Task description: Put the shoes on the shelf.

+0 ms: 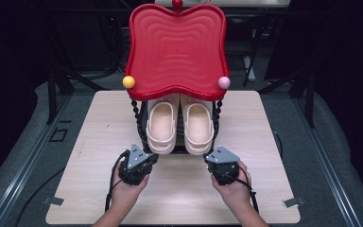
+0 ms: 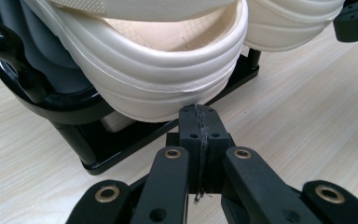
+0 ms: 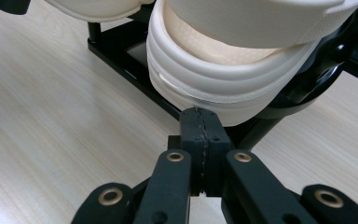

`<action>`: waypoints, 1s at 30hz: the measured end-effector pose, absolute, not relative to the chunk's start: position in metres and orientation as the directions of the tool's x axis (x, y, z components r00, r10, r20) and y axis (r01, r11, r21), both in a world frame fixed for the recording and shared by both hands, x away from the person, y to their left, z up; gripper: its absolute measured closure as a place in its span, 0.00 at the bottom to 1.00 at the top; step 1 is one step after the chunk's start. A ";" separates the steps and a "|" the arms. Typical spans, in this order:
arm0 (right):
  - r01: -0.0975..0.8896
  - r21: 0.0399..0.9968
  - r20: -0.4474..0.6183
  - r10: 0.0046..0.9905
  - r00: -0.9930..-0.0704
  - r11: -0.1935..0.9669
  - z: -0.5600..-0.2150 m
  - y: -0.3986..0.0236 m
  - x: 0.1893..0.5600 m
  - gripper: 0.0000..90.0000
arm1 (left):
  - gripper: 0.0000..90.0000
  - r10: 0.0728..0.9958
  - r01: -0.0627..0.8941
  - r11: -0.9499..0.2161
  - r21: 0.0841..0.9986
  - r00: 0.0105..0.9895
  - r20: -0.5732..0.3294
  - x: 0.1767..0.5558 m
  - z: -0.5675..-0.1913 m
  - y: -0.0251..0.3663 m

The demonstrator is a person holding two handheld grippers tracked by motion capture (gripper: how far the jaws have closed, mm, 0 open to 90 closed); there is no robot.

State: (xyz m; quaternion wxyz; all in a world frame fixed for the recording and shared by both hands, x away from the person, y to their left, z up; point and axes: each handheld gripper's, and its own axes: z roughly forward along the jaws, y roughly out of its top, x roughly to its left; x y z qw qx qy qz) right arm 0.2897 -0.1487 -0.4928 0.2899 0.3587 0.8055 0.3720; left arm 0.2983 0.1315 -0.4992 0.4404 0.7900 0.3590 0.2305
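Note:
Two cream clogs, the left clog (image 1: 161, 125) and the right clog (image 1: 198, 127), rest side by side on a black rack (image 1: 142, 126) under a red wavy-edged top (image 1: 176, 47). My left gripper (image 1: 144, 156) is shut and empty, its tips just short of the left clog's heel (image 2: 158, 88). My right gripper (image 1: 213, 158) is also shut and empty, its tips right below the right clog's heel (image 3: 223, 79). In the left gripper view my left gripper (image 2: 199, 114) has its jaws pressed together; in the right gripper view my right gripper (image 3: 200, 116) looks the same.
The rack stands on a light wooden table (image 1: 99, 142). A yellow ball (image 1: 128, 82) and a pink ball (image 1: 224, 82) cap the red top's front corners. Dark floor and black stand legs (image 1: 56, 90) surround the table.

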 end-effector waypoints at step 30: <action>0.360 0.810 -0.216 0.806 -0.552 0.463 -0.478 -0.128 0.334 1.00 | 1.00 0.811 0.392 -0.380 0.838 0.576 0.098 0.343 -0.485 0.130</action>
